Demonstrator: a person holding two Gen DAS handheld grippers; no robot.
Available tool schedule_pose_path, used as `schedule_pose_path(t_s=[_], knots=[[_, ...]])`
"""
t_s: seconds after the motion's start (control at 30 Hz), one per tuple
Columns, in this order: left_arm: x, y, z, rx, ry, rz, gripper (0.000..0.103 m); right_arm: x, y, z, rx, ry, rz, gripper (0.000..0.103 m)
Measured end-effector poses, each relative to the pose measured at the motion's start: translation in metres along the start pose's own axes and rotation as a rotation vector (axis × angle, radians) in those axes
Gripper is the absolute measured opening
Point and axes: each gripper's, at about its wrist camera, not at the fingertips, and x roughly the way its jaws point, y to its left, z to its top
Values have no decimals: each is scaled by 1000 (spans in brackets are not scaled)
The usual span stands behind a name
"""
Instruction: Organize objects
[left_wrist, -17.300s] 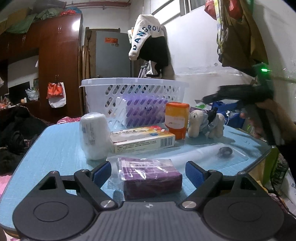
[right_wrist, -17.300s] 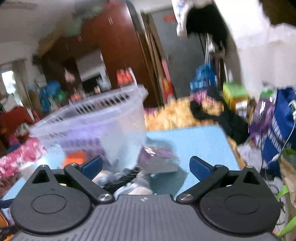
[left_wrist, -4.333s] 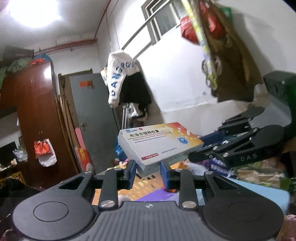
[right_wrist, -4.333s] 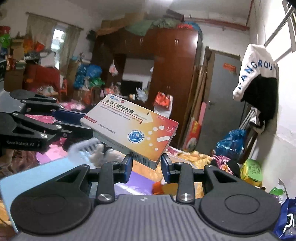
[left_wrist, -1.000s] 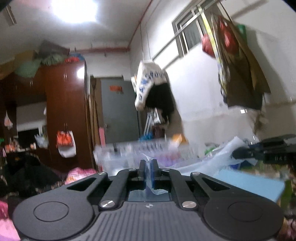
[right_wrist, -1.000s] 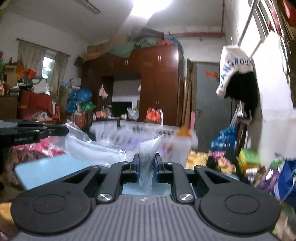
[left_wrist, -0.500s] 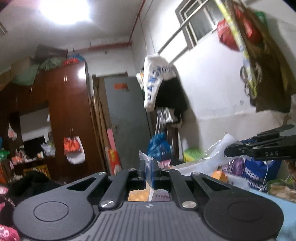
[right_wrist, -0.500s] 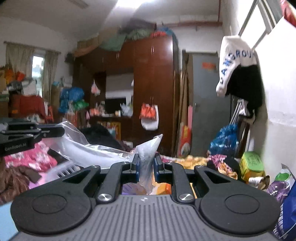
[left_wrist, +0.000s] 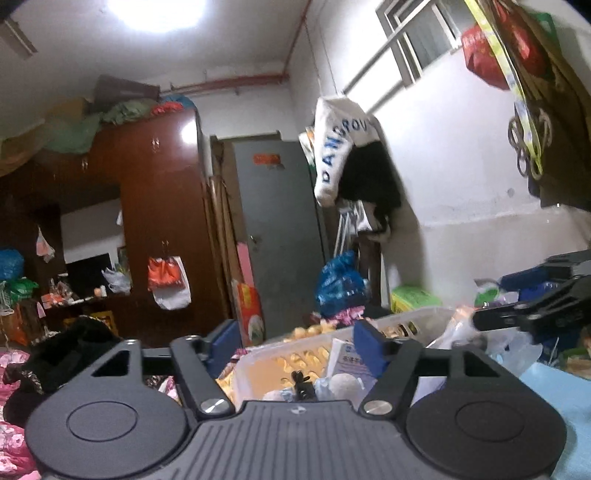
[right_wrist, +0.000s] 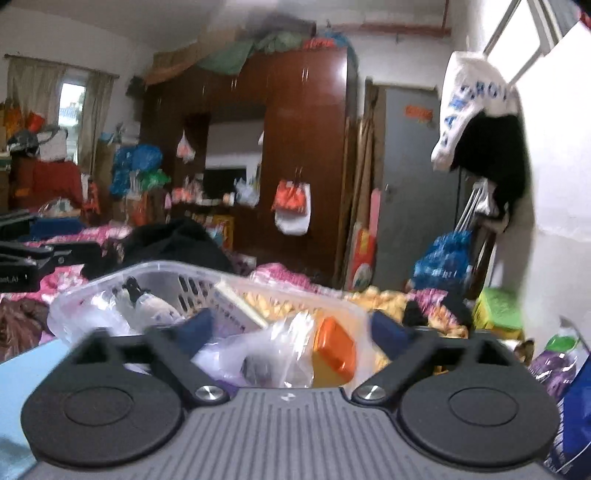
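Note:
The white laundry basket stands just ahead of both grippers and also shows in the left wrist view. It holds a clear plastic bag, an orange container, a medicine box and a plush toy. The medicine box and plush toy also show in the left wrist view. My left gripper is open and empty above the basket. My right gripper is open and empty over the bag. The right gripper also shows at the right of the left wrist view.
The blue table lies under the basket, also seen at the lower left of the right wrist view. Behind are a brown wardrobe, a grey door, hanging clothes on the white wall, and floor clutter.
Both grippers were shut on the clear plastic bag and holding it up. Both have now opened and the bag lies in the basket.

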Motion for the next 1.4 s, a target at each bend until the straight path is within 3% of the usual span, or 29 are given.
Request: schedule_pose_path(t_s=[0.1, 0.23, 0.33, 0.43, 0.53, 0.77, 0.87, 0.97, 1.07, 1.2, 1.4], knots=[[-7, -1, -2, 0, -6, -9, 93, -10, 0, 0, 7, 4, 4, 103], [-7, 2, -6, -29, 35, -36, 95, -11, -2, 5, 30, 40, -1, 103], [-11, 7, -6, -73, 64, -80, 99, -16, -9, 10, 115, 56, -18, 103], [-24, 11, -5, -120, 60, -116, 100, -28, 1, 11, 141, 70, -176, 103], [-43, 12, -4, -153, 69, -125, 100, -56, 18, 7, 84, 37, -236, 103], [-100, -13, 2, -98, 140, -139, 100, -112, 27, 12, 187, 214, -52, 103], [-120, -25, 4, -106, 174, -146, 100, -127, 27, 9, 263, 203, 19, 103], [-129, -35, 5, -93, 154, -137, 100, -123, 32, 5, 239, 221, 15, 103], [-121, -37, 5, -120, 173, -156, 100, -113, 48, 2, 167, 253, -46, 103], [-106, -37, 1, -151, 208, -176, 100, -112, 46, 1, 187, 260, -32, 103], [-96, -35, 0, -162, 231, -125, 100, -114, 37, 1, 205, 254, -63, 103]])
